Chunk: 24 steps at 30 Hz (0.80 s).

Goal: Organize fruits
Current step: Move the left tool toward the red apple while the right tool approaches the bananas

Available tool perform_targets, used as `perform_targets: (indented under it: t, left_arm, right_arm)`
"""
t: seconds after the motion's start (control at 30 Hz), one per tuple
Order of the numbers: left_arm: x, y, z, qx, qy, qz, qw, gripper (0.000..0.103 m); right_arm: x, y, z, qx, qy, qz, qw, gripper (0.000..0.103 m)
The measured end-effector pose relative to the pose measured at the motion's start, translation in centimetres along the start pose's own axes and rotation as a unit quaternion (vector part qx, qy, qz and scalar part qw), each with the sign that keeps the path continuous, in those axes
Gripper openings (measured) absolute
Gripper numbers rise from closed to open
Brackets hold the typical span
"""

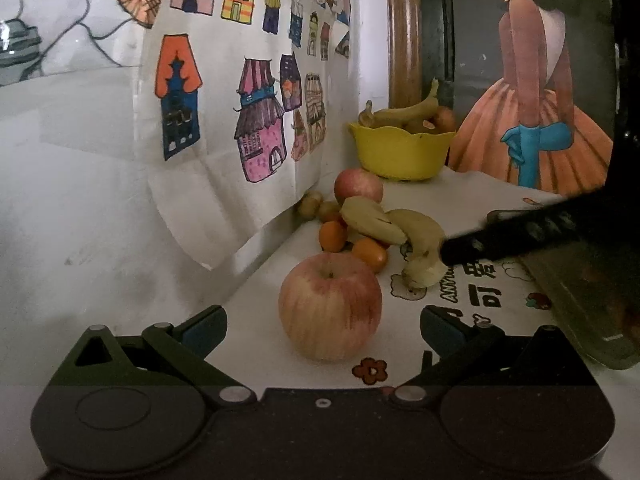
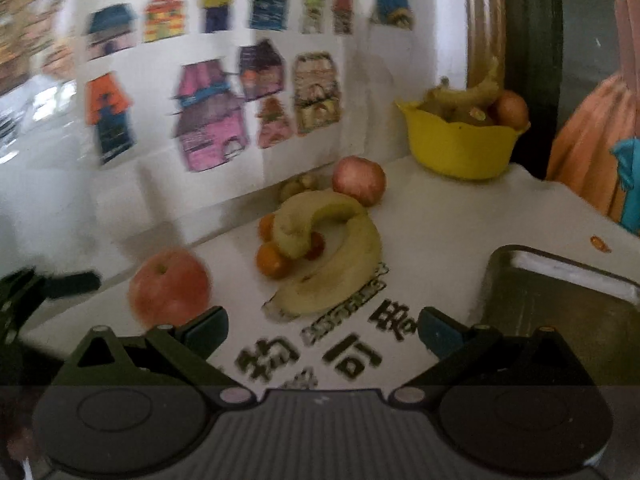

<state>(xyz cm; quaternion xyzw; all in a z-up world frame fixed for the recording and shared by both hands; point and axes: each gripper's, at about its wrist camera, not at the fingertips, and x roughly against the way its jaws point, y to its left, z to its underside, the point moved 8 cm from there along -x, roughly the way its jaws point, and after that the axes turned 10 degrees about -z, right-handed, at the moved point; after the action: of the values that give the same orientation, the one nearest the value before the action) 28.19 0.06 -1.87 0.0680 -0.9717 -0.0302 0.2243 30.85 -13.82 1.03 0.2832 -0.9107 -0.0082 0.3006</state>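
So we've got the left gripper (image 1: pixel 323 326) spread wide with a big red-and-yellow apple (image 1: pixel 330 306) sitting on the table right between its fingers, though neither pad looks like it's touching the fruit, so nothing is held. Our right gripper (image 2: pixel 323 326) is wide open too and holds nothing, hovering over the printed tablecloth (image 2: pixel 432 232) just short of the two bananas (image 2: pixel 332 256). Those bananas lie curled together mid-table with a few small oranges (image 1: pixel 333 235) tucked against them. A second apple (image 1: pixel 359 186) sits behind that pile, near the wall, with a couple of small brownish fruits (image 1: pixel 310 203) beside it that we can't really identify. At the back corner there's the yellow bowl (image 1: pixel 400 154), already holding a banana and some round fruit. A grey tray-like thing (image 2: pixel 560 304) sits at the right edge. The right view is pretty blurry.
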Motion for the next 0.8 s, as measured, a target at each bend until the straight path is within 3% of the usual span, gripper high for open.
perform_targets:
  t: [0.37, 0.8]
  left_arm:
    - [-1.9, 0.0, -0.7, 0.004, 0.021, -0.005, 0.9998, 0.100]
    - [-3.0, -0.1, -1.0, 0.022, 0.036, 0.007, 0.9991, 0.093]
  right_arm:
    - [-5.2, -2.1, -1.7, -0.025, 0.033, 0.049, 0.998, 0.098]
    - [-7.4, -3.0, -1.3, -0.060, 0.051, 0.039, 0.996, 0.090]
